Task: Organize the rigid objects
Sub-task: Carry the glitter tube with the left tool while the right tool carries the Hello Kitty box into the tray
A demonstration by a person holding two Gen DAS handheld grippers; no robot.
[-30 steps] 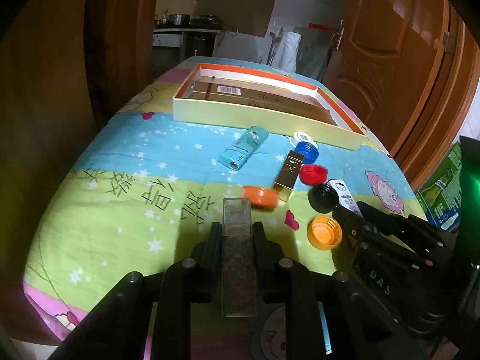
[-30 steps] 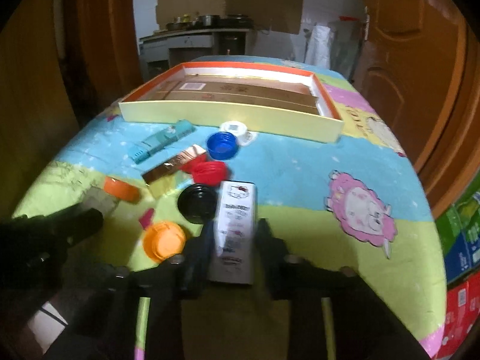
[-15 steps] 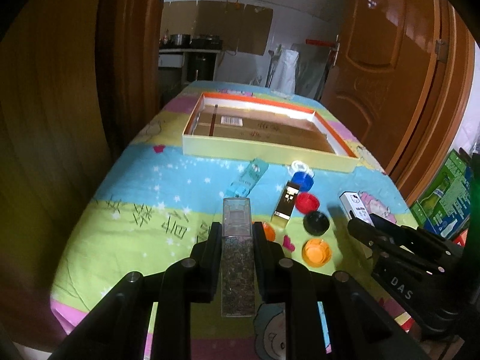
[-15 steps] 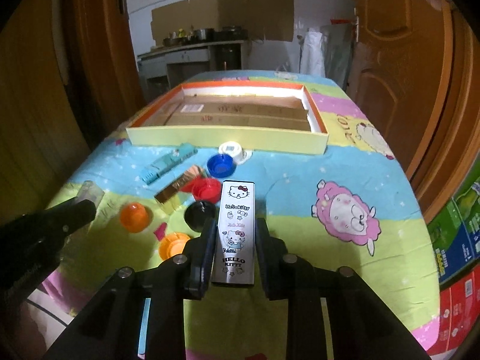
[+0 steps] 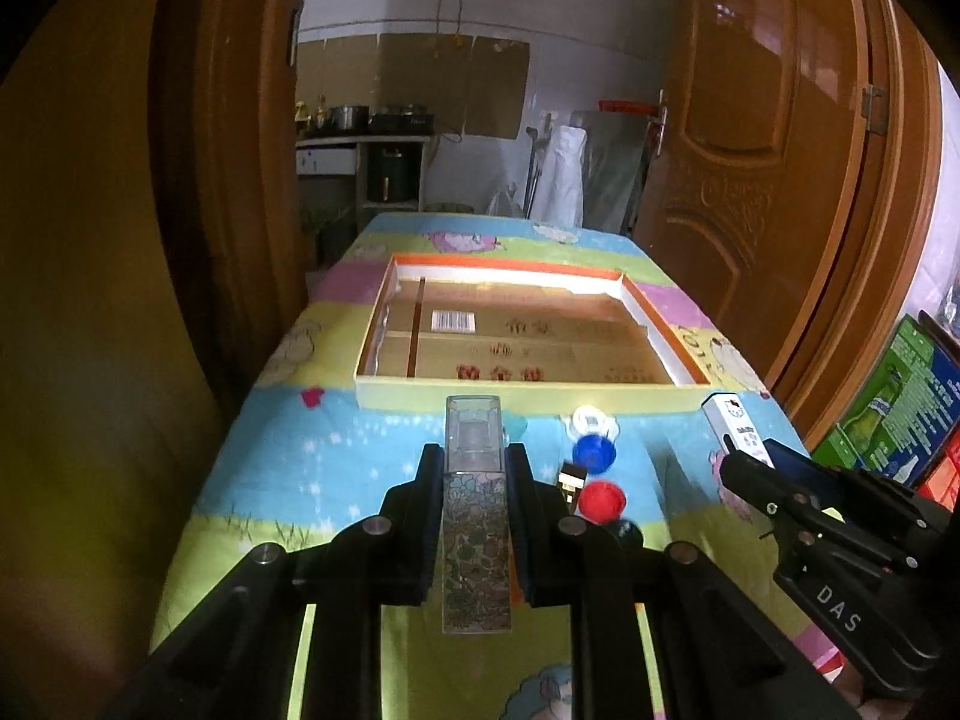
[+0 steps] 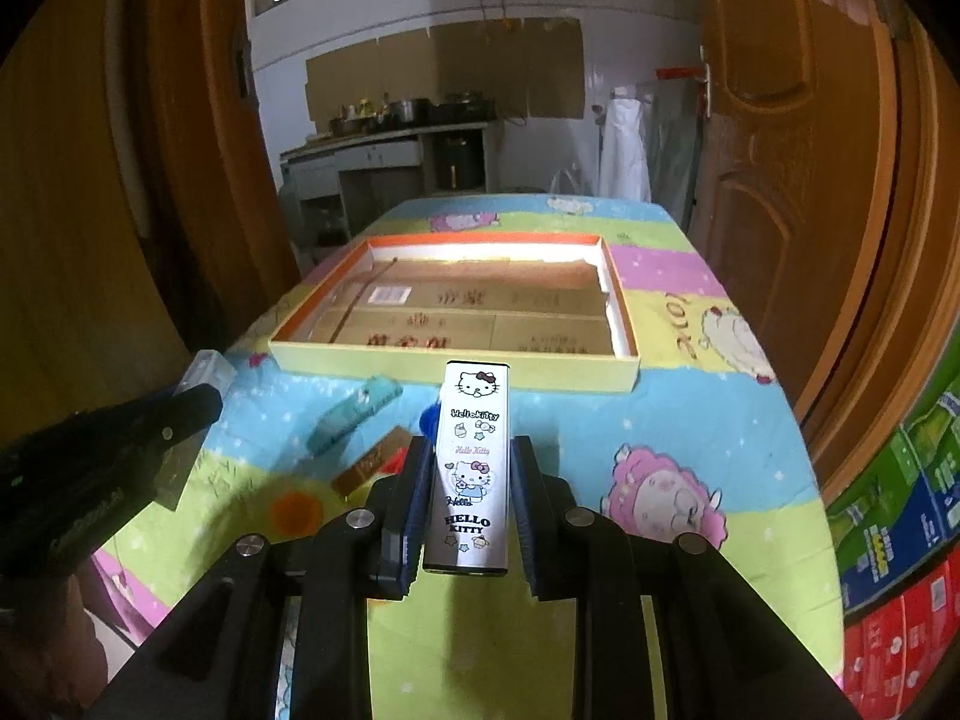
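Ahead and below both pairs of fingers lies the shallow cardboard tray with the orange rim and pale yellow outer wall (image 5: 528, 390), its long side set across the line of approach. In my judgement the coming move turns on carrying each held piece forward over that near wall and lowering it onto the brown corrugated floor.

The left gripper (image 5: 474, 480) is clamped on a clear rectangular plastic case with a flowered lower half (image 5: 475, 516), its long axis running straight out along the fingers toward the tray. The right gripper (image 6: 471, 480) is closed tight on a slim white metal lighter printed with cartoon cats (image 6: 474, 462), likewise pointing lengthwise at the tray. Both pieces hang above the surface, clear of it. Neither hand looks clearly nearer; they sit side by side, left toward the tray's left half and right toward its middle.

Both held things are hard, smooth and box-shaped, so they should sit flat once released, though slick faces could slip if the grip eases early.

On the cartoon-printed cloth (image 6: 660, 420) between the hands and the tray remain a teal ribbed plastic case (image 6: 354, 420), a bronze glossy lighter (image 6: 375, 462), and round plastic caps: blue (image 5: 594, 453), red (image 5: 603, 501), orange (image 6: 294, 510).
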